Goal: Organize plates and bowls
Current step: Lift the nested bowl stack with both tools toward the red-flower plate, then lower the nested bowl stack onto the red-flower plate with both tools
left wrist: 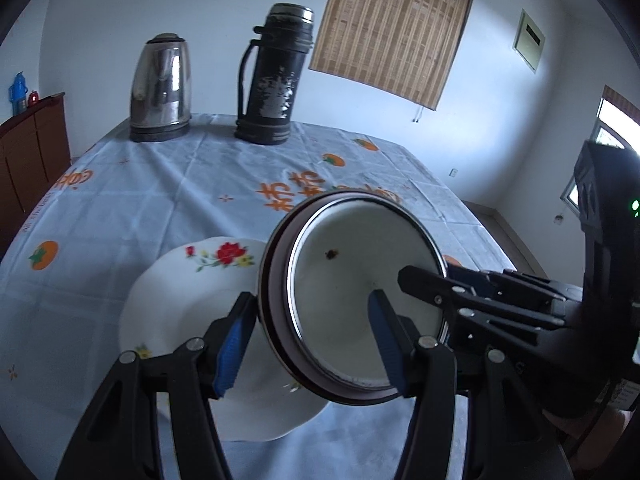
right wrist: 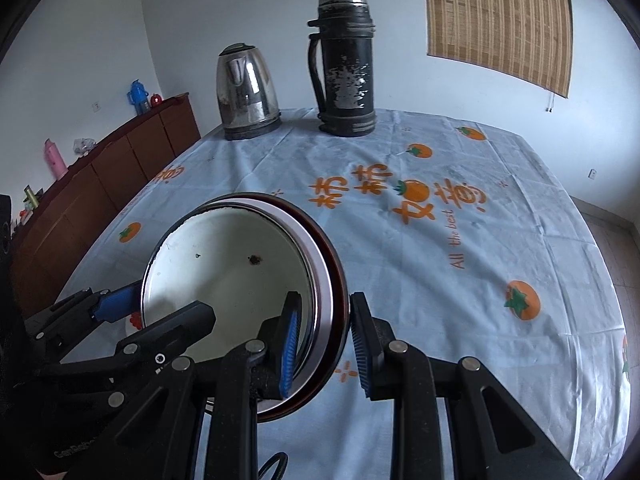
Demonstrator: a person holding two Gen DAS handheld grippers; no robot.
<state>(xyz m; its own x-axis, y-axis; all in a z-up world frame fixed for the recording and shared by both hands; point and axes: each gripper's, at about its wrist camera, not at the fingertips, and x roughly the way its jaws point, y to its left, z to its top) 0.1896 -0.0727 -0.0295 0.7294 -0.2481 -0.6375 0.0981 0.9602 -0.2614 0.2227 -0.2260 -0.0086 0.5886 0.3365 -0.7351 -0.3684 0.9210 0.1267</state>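
Over the worktop [right wrist: 500, 248], both claws share one tilted bowl [left wrist: 360, 300]: left claw [left wrist: 312, 340] half open across its rim at nine o'clock, right claw [right wrist: 326, 348] narrowly pinching three o'clock. Uneven pulls could twist it loose, probably onto the flowered plate [left wrist: 192, 300] below.

free: cloth [right wrist: 460, 280] centre/right | blocked: kettle [right wrist: 246, 92], flask [right wrist: 346, 68] far edge
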